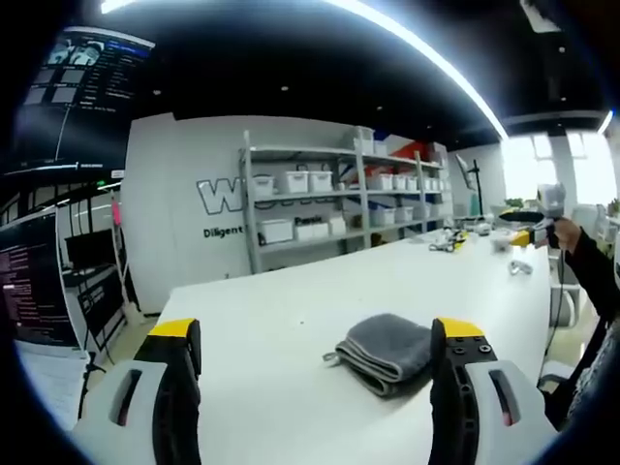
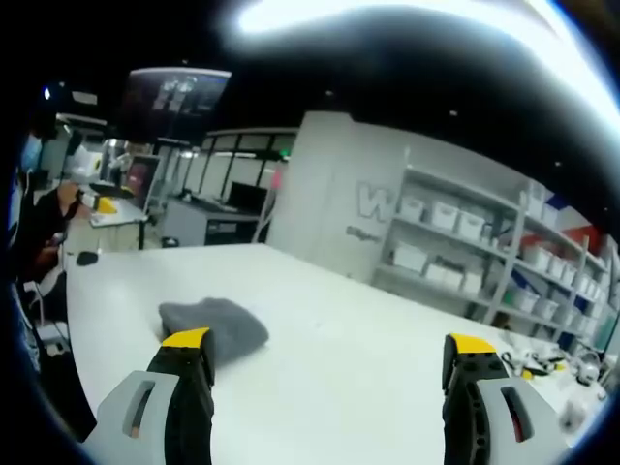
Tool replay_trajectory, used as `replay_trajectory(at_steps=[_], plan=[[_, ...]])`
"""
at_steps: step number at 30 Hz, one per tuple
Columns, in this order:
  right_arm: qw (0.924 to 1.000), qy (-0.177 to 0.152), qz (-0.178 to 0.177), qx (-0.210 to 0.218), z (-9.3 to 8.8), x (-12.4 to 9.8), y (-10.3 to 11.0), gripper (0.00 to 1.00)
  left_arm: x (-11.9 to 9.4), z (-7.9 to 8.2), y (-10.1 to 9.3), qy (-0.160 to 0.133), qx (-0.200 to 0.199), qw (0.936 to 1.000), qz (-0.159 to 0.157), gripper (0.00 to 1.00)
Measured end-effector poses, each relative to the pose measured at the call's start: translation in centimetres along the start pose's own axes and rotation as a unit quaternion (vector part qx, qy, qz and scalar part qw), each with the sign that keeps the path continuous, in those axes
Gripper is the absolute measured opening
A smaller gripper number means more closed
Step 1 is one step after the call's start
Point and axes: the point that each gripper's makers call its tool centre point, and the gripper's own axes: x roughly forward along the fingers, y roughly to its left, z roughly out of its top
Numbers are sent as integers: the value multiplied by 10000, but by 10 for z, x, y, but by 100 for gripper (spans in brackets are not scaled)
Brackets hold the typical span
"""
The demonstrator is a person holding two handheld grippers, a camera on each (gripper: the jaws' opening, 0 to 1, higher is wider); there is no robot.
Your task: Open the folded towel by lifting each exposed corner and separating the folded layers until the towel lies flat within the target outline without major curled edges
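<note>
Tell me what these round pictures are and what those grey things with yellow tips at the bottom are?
A person holds a grabbing tool in each hand, and a small camera rides on each tool, so each picture looks forward between that tool's two grey, yellow-tipped jaws. In the left gripper view you see the left gripper, its jaws wide apart and empty. In the right gripper view the right gripper is open and empty too. On the long white table lies a folded grey cloth towel, seen again from the other side. Neither tool touches it yet. Behind stand grey metal shelves with white storage boxes.
</note>
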Motion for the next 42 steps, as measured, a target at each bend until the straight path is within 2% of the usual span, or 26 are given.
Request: replay_trajectory(at_steps=[5,14,19,29,33,42], plan=[[10000,12,45,-76,4,7,-1,100,2,4,-1,-4,-11,10000,-40,96],[9993,49,219,-294,19,34,-6,100,9,7,-8,-41,-18,9999,-113,95],[9988,31,312,-378,26,42,0,100,13,9,-9,-18,-4,9999,-113,96],[9969,93,509,-588,38,56,-5,100,17,7,-26,19,172,9997,-169,98],[9956,90,677,-636,45,66,-4,100,19,10,-36,-73,95,9995,-276,99],[9944,161,748,-734,45,77,-6,100,17,9,-46,-57,80,9991,-405,99]])
